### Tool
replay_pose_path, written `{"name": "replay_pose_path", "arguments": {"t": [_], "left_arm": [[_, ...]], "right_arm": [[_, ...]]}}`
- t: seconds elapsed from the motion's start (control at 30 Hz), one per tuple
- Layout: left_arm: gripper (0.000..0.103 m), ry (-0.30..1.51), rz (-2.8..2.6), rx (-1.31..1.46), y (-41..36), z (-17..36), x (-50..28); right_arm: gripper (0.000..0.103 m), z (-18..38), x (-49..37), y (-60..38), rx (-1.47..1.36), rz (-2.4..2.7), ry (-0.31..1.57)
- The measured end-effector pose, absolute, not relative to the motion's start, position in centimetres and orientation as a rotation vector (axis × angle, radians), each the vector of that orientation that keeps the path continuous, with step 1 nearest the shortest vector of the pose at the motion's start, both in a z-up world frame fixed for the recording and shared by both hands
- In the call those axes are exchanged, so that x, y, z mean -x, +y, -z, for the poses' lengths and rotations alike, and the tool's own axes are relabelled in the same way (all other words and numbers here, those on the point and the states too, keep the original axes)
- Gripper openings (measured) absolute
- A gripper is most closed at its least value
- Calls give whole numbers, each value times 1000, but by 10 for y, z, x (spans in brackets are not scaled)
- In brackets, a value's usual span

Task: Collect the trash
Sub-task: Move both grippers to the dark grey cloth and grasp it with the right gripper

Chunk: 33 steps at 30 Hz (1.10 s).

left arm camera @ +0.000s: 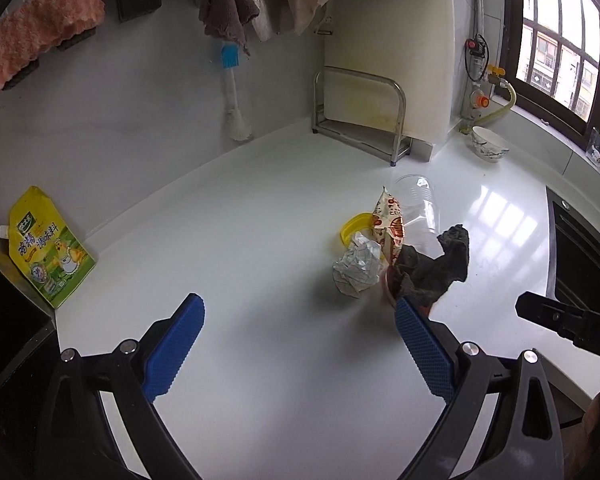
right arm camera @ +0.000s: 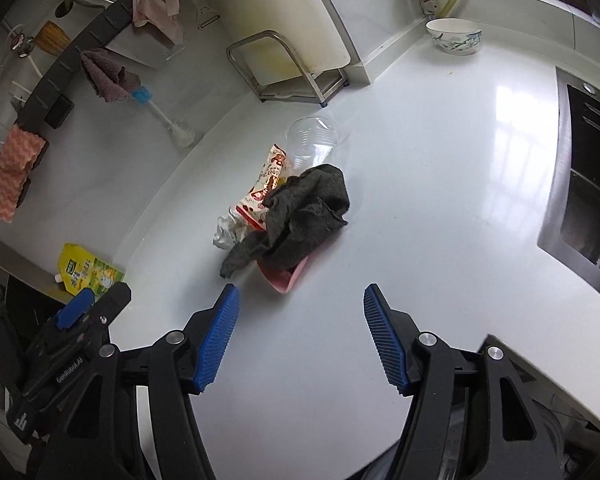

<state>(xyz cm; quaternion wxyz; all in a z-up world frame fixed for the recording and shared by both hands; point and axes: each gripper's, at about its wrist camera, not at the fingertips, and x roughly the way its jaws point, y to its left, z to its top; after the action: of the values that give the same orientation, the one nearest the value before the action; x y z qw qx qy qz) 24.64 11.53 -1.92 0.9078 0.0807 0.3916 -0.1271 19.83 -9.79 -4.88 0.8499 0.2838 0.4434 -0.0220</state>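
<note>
Lying beyond both fingers [right arm camera: 224,322]: trash pile [right arm camera: 296,208]

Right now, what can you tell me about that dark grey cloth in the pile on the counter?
The dark grey cloth is a crumpled, fuzzy-looking rag, bunched in loose folds. It lies on top of the pile on the white counter, draped over a pink container and against a printed snack wrapper. A clear plastic cup lies just behind it. Neither hand-held gripper touches it.

Home kitchen: white countertop [left arm camera: 260,208], hanging dishcloths [left arm camera: 226,4], bottle brush [left arm camera: 232,88], bowl [left arm camera: 489,144], seasoning pouch [left arm camera: 48,246]
</note>
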Motion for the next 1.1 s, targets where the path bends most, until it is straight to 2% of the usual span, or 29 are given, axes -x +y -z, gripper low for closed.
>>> {"name": "replay_pose_path", "arguments": {"t": [0.57,0.63,0.67,0.73,0.77,0.8,0.9,1.1], "left_arm": [[94,884,349,-174,119,59,-307],[94,890,360,-174,119,63,-311],[94,892,365,-173,118,65,-312],[94,903,375,-170,115,70,-315],[94,908,380,-166,114,73,-316],[94,913,385,-163,113,75,-317],[94,931,416,-154,107,83,-319],[94,942,460,-161,95,93,-322]], "right_arm": [[61,93,-293,-77,-609,229,1031],[47,98,-295,-76,-617,219,1041],[36,100,-296,-75,-614,214,1049],[32,103,-296,-74,-617,206,1052],[26,103,-296,-75,-612,206,1048],[15,102,-295,-75,-608,199,1044],[10,99,-292,-78,-612,185,1027],[7,89,-278,-94,-633,184,976]]}}
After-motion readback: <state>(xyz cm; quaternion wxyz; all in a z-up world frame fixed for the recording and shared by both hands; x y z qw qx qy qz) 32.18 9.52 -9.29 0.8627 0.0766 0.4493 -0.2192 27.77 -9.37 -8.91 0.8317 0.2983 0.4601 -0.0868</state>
